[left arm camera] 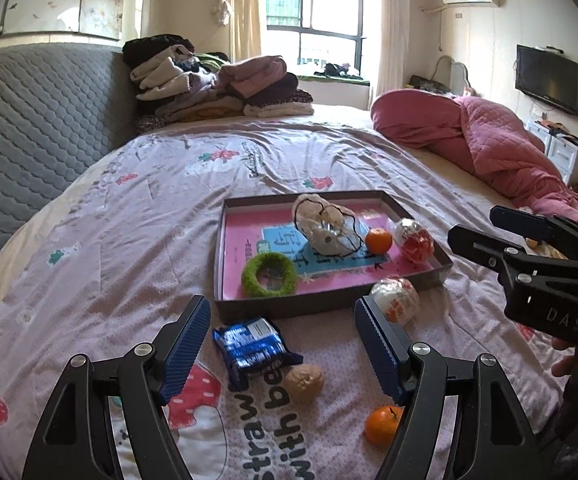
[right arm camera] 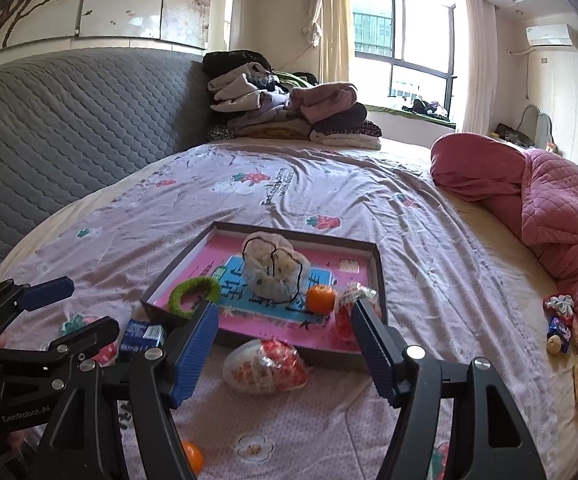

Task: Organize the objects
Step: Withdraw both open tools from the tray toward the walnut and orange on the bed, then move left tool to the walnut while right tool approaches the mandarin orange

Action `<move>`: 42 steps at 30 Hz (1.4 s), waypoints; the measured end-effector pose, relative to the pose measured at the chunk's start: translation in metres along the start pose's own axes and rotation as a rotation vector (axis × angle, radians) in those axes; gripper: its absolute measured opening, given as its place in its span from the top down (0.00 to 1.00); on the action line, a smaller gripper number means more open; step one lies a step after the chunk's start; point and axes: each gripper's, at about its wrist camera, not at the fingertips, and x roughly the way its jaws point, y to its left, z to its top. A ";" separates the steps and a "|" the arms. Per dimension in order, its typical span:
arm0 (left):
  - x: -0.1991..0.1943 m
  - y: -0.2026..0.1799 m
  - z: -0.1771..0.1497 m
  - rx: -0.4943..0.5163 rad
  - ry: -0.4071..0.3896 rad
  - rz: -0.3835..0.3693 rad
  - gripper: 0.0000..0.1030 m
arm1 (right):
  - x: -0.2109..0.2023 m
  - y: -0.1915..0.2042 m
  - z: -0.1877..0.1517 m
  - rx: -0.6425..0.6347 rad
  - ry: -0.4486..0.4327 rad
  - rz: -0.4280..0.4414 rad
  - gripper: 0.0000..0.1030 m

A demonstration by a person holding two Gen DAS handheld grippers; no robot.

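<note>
A shallow brown tray [left arm camera: 445, 265] [right arm camera: 381, 280] on the bed holds a green ring [left arm camera: 269, 274], a mesh pouch [left arm camera: 327, 224], an orange [left arm camera: 379, 239] and a wrapped snack [left arm camera: 415, 238]. My left gripper [left arm camera: 283, 348] is open above a blue snack packet [left arm camera: 251, 346] and a walnut [left arm camera: 304, 382]; a second orange [left arm camera: 383, 424] lies by its right finger. My right gripper [right arm camera: 285, 340] is open over a white-and-red wrapped snack [right arm camera: 265, 366] [left arm camera: 395, 306] lying just outside the tray's near edge. Neither holds anything.
Folded clothes [right arm camera: 289, 120] are piled at the far end by the grey quilted headboard [right arm camera: 69, 128]. A rumpled pink quilt [right arm camera: 561, 208] fills the right side, with a few small snack items [right arm camera: 559, 320] beside it. The strawberry-print sheet [left arm camera: 129, 240] spreads left of the tray.
</note>
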 end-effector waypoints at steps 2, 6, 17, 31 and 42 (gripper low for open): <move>0.000 -0.001 -0.003 0.007 0.008 -0.003 0.27 | 0.000 0.002 -0.004 -0.004 0.008 0.003 0.34; 0.001 0.001 -0.006 -0.001 0.018 -0.003 0.27 | -0.001 0.004 -0.007 -0.005 0.012 0.005 0.34; 0.010 0.008 -0.016 -0.002 0.064 0.002 0.27 | -0.002 0.011 -0.015 -0.027 0.026 0.011 0.34; 0.017 0.016 -0.033 0.016 0.132 -0.011 0.27 | -0.001 0.019 -0.027 -0.040 0.050 0.021 0.34; 0.022 0.013 -0.046 0.029 0.180 -0.041 0.27 | 0.001 0.026 -0.039 -0.066 0.078 0.021 0.34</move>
